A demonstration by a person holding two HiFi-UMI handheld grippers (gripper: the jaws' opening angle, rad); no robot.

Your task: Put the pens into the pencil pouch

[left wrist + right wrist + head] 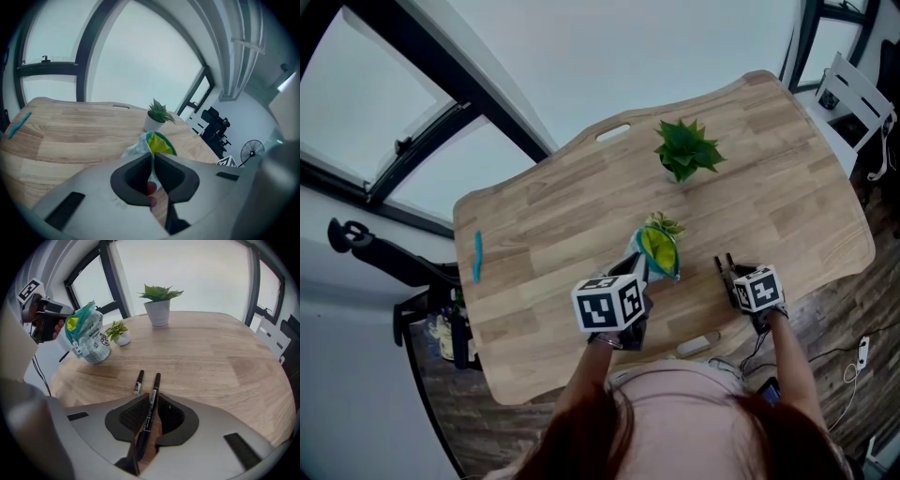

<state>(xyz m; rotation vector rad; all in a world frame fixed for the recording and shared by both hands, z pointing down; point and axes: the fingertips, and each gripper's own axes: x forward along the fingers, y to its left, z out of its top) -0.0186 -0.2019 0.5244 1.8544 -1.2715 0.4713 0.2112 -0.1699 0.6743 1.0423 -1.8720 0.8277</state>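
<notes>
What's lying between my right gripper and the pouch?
One loose black pen on the table, shown in the right gripper view.

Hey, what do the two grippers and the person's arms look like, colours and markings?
Both the left gripper and right gripper have pale grey bodies with black, curved jaw pads. Each carries a white cube printed with black square markers. The person wears a pink top; the forearms are unsleeved.

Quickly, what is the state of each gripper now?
Left gripper: shut on the pencil pouch edge.
Right gripper: shut on a black pen.
</notes>
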